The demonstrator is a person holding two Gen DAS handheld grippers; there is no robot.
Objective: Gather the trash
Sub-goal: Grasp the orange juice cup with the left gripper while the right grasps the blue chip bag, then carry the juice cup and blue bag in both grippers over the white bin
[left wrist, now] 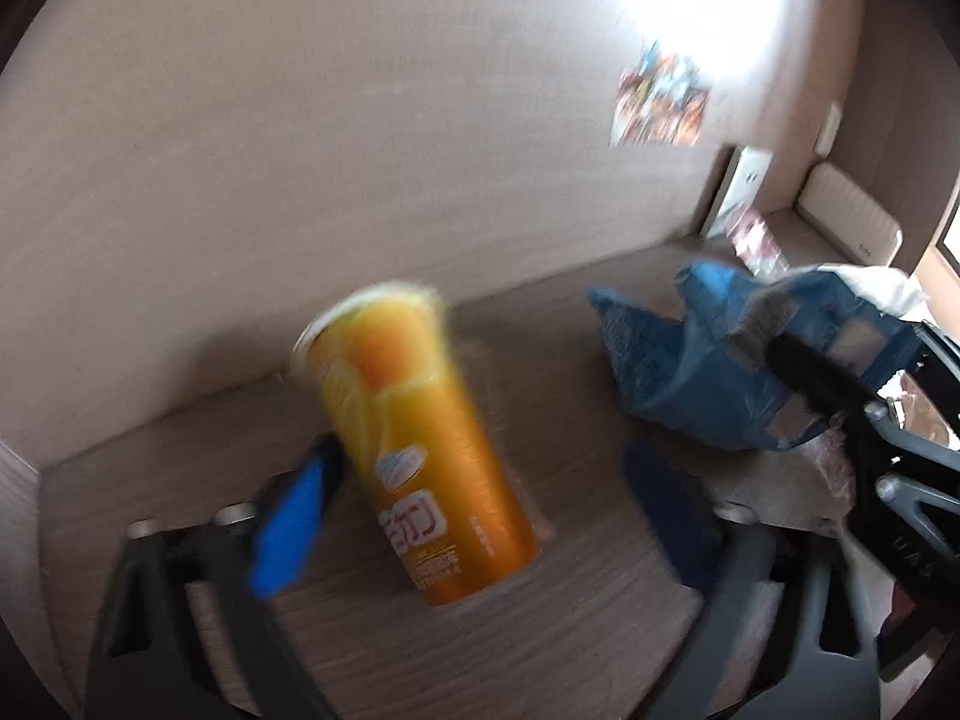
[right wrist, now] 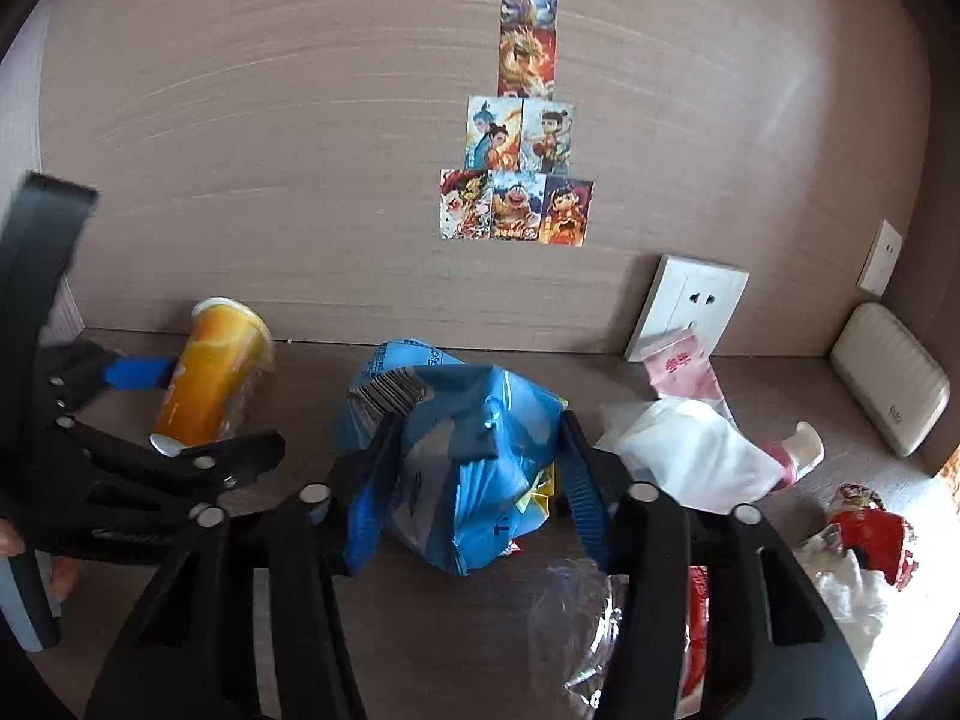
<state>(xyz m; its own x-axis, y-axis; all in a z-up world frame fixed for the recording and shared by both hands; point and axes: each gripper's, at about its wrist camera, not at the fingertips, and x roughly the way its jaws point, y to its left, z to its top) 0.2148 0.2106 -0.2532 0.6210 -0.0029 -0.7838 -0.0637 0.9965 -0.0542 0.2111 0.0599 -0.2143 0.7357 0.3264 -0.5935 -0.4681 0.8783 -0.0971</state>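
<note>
The right gripper is clamped on the blue bag, both pads pressed into its crumpled sides on the desk. The left gripper is spread wide around the tilted orange can; one blue pad is touching or just beside it, the other apart. Motion blur hides exact contact. I'd centre the can between the pads before closing, or it may tip or roll. Wrappers lie to the right.
</note>
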